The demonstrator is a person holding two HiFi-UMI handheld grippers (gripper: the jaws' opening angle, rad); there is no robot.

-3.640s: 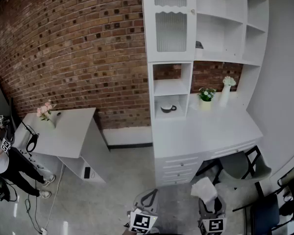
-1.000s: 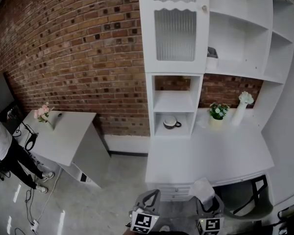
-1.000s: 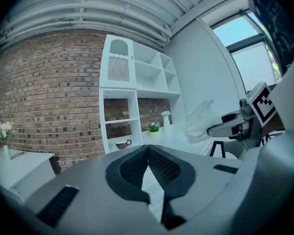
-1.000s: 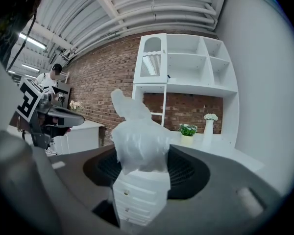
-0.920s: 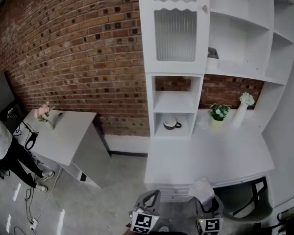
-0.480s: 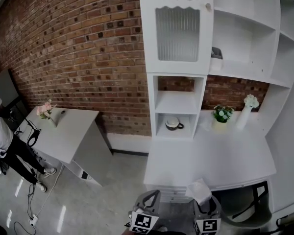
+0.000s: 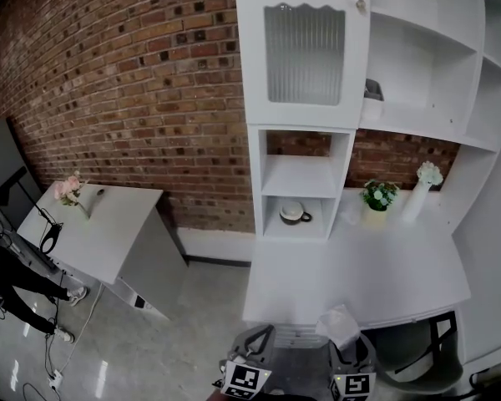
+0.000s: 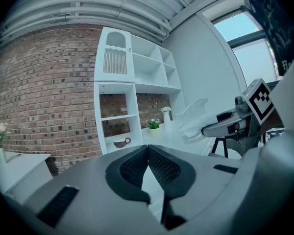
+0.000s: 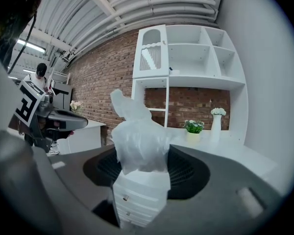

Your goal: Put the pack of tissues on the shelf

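The right gripper (image 7: 351, 359) is clamped on the pack of tissues (image 9: 139, 138), which stands up from between its jaws. The pack is in front of the shelf unit (image 7: 317, 98), not yet on it. The left gripper (image 8: 148, 148), just beside the right, also faces the shelf unit; its jaws are together and empty. A cup (image 7: 294, 213) sits in the shelf unit's lowest open cubby.

Left tool (image 8: 148, 149): broad, smooth grey moulded shell, rounded edges. Two black pads (image 8: 132, 168) with fine cross-hatch grip texture, set in dark recess. Black rectangular slot (image 8: 59, 205) in shell each side. Right tool (image 9: 139, 166): same grey shell, black textured pads (image 9: 186, 170) in dark oval recess. Each tool bears white cube with black square marker: left cube (image 7: 240, 380), right cube (image 7: 356, 386).
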